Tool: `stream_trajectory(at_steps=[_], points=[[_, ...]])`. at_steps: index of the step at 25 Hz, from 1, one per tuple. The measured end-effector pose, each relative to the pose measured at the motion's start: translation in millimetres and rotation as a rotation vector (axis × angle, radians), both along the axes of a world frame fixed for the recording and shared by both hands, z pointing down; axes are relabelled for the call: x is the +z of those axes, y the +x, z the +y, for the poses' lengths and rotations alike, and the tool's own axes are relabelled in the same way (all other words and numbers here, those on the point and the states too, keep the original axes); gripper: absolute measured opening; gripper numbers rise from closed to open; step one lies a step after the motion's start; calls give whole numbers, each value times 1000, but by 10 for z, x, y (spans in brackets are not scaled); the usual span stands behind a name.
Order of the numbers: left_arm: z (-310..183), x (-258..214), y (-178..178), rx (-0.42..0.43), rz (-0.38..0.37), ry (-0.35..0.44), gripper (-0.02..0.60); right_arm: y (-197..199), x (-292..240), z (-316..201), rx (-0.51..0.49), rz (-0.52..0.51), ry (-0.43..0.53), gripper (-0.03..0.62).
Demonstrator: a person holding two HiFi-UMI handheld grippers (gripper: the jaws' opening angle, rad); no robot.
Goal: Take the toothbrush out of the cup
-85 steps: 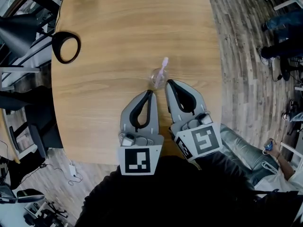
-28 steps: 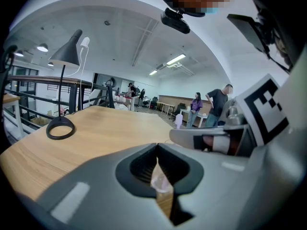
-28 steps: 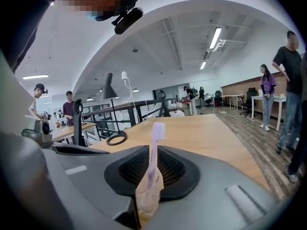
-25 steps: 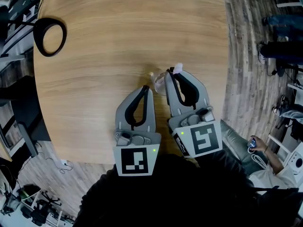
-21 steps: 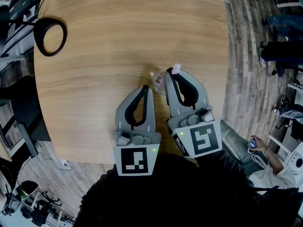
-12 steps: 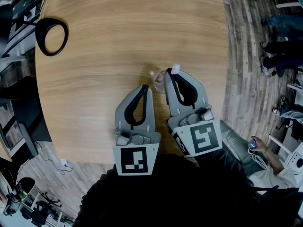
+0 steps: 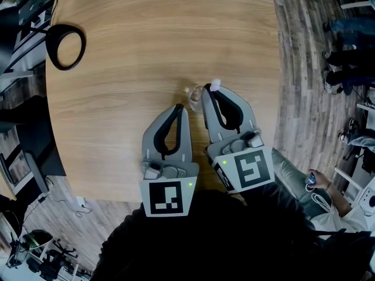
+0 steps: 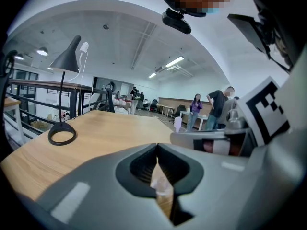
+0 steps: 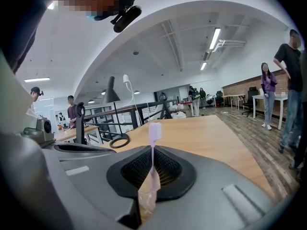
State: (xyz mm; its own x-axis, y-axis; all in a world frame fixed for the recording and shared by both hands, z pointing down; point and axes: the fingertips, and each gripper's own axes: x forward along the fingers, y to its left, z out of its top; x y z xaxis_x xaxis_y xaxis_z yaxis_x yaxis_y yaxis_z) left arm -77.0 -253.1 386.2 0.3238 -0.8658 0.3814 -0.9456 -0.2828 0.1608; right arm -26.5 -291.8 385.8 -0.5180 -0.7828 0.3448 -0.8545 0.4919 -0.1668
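Note:
A pink toothbrush [image 9: 153, 143] stands upright between the jaws of my right gripper [image 9: 152, 150], which is shut on its handle; its white bristle head [image 7: 215, 85] pokes up above the tips. In the head view the right gripper [image 7: 206, 90] sits at the right rim of the small clear cup [image 7: 192, 96]. The brush's lower end is hidden by the jaws. My left gripper [image 7: 180, 107] rests just short of the cup, shut with nothing in it. Through its slit the cup [image 8: 160, 188] shows in the left gripper view, where the brush head [image 8: 177, 123] rises over the right gripper.
The round wooden table [image 7: 146, 45] carries a black desk lamp with a ring base [image 7: 66, 47] at the far left, also in the left gripper view [image 8: 62, 137]. The table's right edge [image 7: 275, 69] drops to plank floor. People stand and sit further off on the right.
Since the earliest frame my right gripper has come forward to the cup and shut on the toothbrush, which now stands more upright. Over the last second nothing has moved visibly.

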Motion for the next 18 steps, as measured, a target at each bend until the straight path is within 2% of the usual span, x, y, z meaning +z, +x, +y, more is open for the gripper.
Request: stream_trajectory(at_steps=[18], points=[[144,-285,-20,-5,-10,60,8,-36,-403,124,0,-21,110,12]])
